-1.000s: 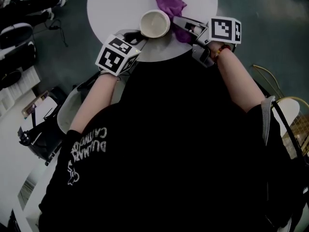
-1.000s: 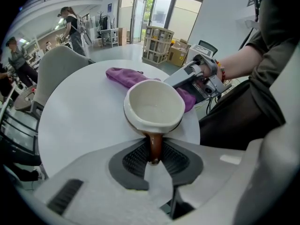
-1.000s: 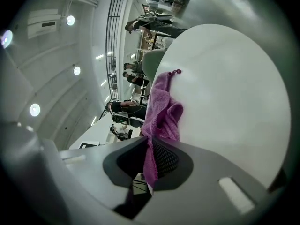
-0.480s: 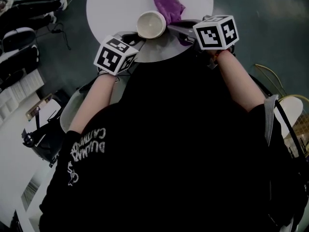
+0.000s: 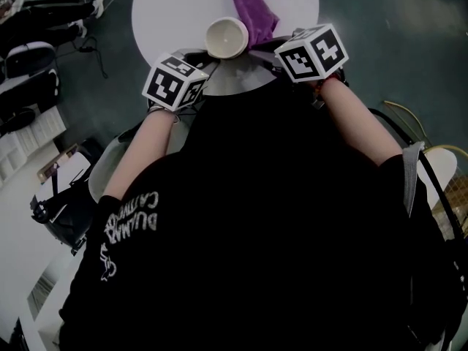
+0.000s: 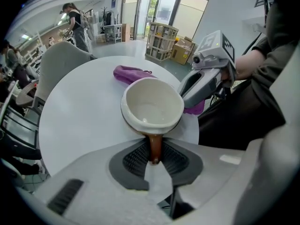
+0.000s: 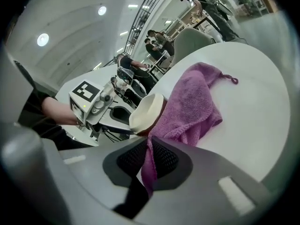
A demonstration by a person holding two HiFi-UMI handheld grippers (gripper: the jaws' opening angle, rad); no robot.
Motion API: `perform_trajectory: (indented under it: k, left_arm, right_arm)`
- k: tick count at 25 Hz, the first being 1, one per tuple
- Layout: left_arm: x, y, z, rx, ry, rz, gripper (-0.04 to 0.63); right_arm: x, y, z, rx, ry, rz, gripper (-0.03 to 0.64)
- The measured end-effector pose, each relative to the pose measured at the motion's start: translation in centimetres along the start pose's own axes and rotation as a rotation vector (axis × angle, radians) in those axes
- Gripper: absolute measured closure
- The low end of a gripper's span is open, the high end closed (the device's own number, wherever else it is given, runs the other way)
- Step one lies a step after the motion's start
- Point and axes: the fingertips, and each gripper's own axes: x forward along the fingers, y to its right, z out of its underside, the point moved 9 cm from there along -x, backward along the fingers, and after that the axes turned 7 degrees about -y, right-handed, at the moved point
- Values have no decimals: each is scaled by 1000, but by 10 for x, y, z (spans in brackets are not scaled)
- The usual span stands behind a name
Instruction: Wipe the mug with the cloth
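A cream mug [image 5: 226,37] [image 6: 153,106] [image 7: 146,112] with a brown outside stands near the front edge of the round white table [image 5: 164,9]. My left gripper [image 6: 154,159] [image 5: 207,63] is shut on the mug's brown handle [image 6: 155,146]. A purple cloth [image 5: 252,6] [image 7: 190,108] [image 6: 131,73] lies on the table and rests against the mug's right side. My right gripper [image 7: 149,165] [image 5: 272,53] is shut on a corner of the cloth, close beside the mug. Its jaws are hidden in the head view.
The table's front edge [image 5: 241,86] lies just under both grippers. A grey chair [image 6: 61,64] stands at the table's far side. People [image 6: 75,22] move about in the background of the room. A wire-frame stool [image 5: 431,159] is at the right.
My right gripper has rolled and moved left toward the mug, drawing the cloth against it. The left gripper and mug have stayed in place.
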Motion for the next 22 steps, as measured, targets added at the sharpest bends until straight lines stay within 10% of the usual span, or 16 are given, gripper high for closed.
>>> perform_trajectory:
  k: [22]
  left_arm:
    - [1, 4, -4, -36, -36, 13, 537]
  right_arm:
    - [12, 2, 2, 45, -37, -71, 589]
